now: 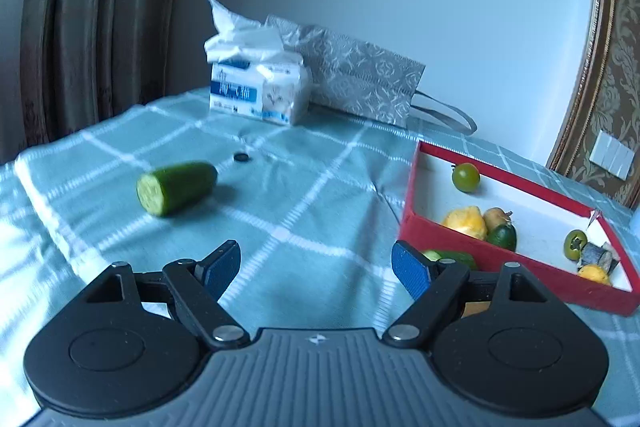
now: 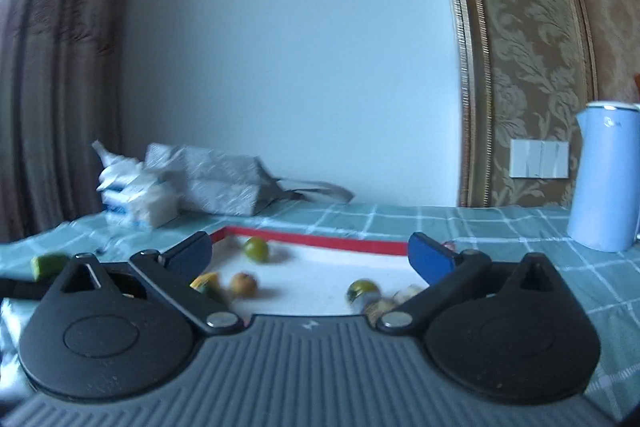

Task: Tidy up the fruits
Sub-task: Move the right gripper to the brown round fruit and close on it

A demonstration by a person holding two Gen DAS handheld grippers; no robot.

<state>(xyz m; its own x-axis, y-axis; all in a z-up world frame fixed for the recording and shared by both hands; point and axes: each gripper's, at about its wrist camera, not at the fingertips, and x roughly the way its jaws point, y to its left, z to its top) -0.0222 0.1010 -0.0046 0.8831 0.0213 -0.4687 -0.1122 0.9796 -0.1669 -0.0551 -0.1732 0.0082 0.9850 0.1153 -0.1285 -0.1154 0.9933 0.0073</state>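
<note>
Red box (image 1: 472, 239) on the checked cloth (image 1: 288, 187) is already holding most fruits while a cut cucumber (image 1: 174, 187) is lying well apart on the cloth, waiting, and both the left gripper (image 1: 316, 269) and right gripper (image 2: 310, 255) are gaping empty.

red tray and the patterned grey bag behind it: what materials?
Red-walled shallow tray: likely paperboard, matte red outside, white inside; one corner looks split and frayed. Grey patterned bag: probably coated paper with slight sheen, creased flat panels; could be fabric.
</note>
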